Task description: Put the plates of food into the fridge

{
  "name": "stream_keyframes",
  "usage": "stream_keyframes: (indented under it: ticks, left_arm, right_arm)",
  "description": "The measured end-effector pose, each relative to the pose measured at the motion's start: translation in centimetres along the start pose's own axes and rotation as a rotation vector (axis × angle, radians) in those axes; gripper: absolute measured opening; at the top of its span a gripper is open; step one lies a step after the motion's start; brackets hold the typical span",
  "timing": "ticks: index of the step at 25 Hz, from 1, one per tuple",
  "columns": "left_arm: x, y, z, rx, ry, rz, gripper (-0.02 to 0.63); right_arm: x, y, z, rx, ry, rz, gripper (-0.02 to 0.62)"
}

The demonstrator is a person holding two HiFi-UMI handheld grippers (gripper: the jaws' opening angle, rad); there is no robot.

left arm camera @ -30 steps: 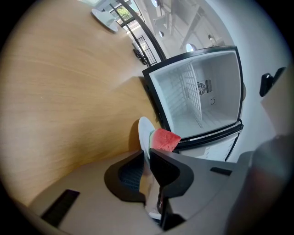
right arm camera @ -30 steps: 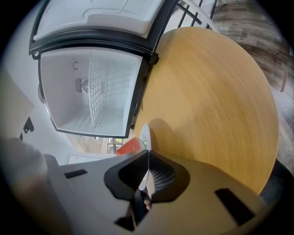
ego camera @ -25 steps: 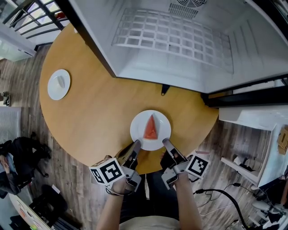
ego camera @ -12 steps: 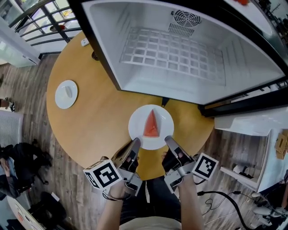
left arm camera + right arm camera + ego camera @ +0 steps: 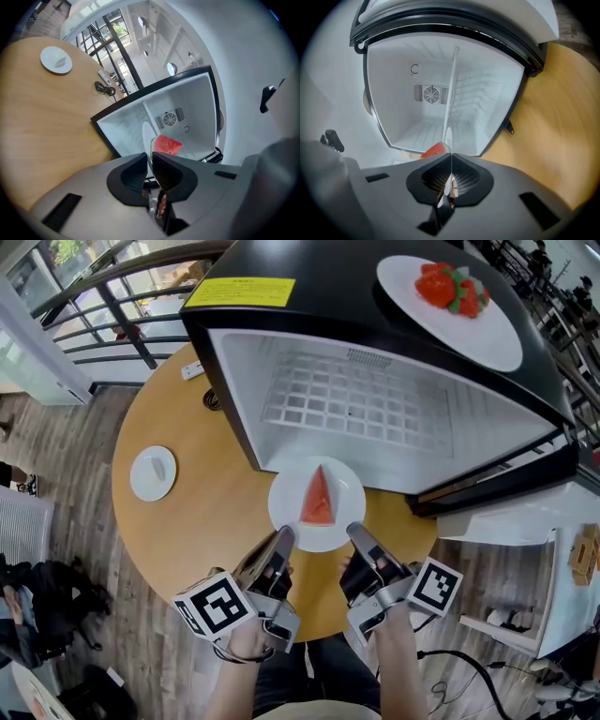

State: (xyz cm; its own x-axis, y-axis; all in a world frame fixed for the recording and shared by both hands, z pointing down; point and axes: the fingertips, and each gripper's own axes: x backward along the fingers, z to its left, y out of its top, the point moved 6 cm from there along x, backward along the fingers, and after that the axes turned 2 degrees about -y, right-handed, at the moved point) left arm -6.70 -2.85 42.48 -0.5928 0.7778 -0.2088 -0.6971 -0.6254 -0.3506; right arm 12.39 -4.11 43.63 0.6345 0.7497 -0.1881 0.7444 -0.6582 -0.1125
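I have the left tool [image 5: 282,540] and the right tool [image 5: 355,534] each clamped tight on the near rim of the white plate [image 5: 284,505]; it is held over the tabletop [image 5: 202,521], its far edge at the mouth of the open fridge [image 5: 375,404]; the watermelon wedge [image 5: 318,500] lies long axis near-to-far, tip toward the fridge; a second ago the plate was short of the opening, over bare wood.

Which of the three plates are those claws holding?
The plate with the watermelon wedge: left gripper and right gripper clamp its rim. Another plate sits atop the fridge, a small plate on the table.
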Motion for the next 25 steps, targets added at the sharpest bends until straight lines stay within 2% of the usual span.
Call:
stream_keyframes:
  ticks: [10,17,25]
  left_arm:
    - [-3.7,4.6,-3.2,0.004,-0.012,-0.072,0.037]
    - [-5.4,6.2,-3.8,0.008,-0.007,-0.123,0.035]
    - [-6.7,7.3,-3.0,0.087,-0.004,-0.170,0.026]
  right_arm:
    - [-3.4,4.3,4.0,0.038,0.019,-0.040,0.017]
    - [-5.5,6.2,4.7,0.024,0.016,-0.042,0.017]
    - [-7.6,7.3,4.5,0.013,-0.019,-0.035,0.017]
